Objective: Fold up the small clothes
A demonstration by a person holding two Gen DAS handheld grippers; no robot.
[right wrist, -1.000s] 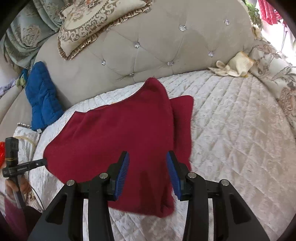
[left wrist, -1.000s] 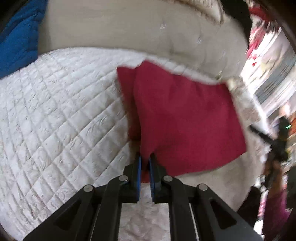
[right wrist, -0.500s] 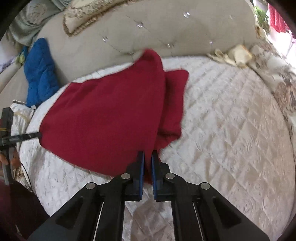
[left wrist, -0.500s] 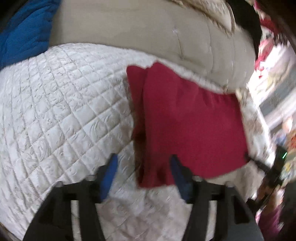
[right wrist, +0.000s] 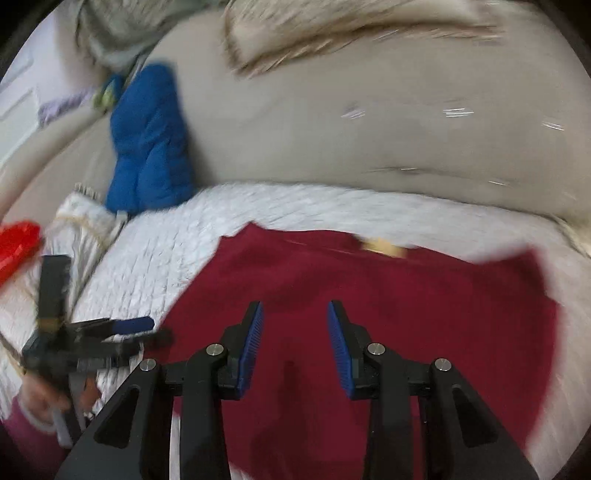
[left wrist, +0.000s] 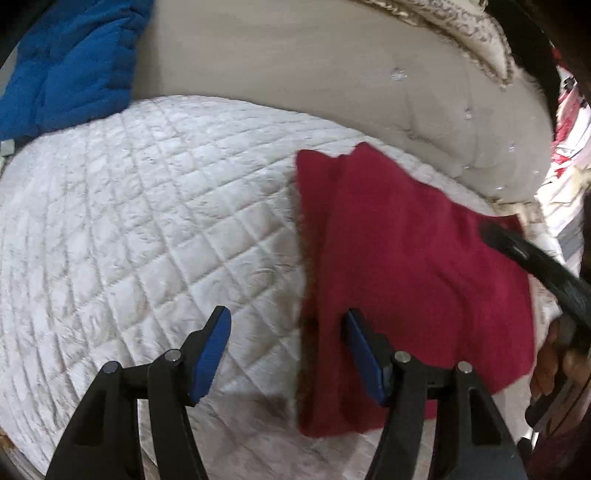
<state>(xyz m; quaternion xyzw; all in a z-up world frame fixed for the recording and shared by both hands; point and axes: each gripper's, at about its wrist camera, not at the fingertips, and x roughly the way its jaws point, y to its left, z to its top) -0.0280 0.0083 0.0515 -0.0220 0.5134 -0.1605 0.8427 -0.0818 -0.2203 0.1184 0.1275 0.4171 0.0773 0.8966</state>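
A dark red garment (left wrist: pixel 406 280) lies folded on the white quilted bed cover (left wrist: pixel 147 229); one narrower layer shows along its left edge. My left gripper (left wrist: pixel 286 343) is open and empty, hovering over the garment's near left edge. In the right wrist view the same red garment (right wrist: pixel 369 295) fills the lower middle, blurred by motion. My right gripper (right wrist: pixel 295 336) is open and empty above it. The left gripper (right wrist: pixel 125 326) shows at the left of the right wrist view, and the right one (left wrist: pixel 535 273) shows as a black bar at the right of the left wrist view.
A beige tufted headboard (left wrist: pixel 332 74) curves behind the bed. A blue padded garment (left wrist: pixel 70 66) leans against it at the left, also in the right wrist view (right wrist: pixel 151 140). A patterned pillow (right wrist: pixel 332 26) rests on top. A red object (right wrist: pixel 18 243) sits at the far left.
My left gripper let go of the garment's corner and opened. My right gripper shut on the garment half a second ago, has now opened, and has swung so the garment lies wide beneath it.
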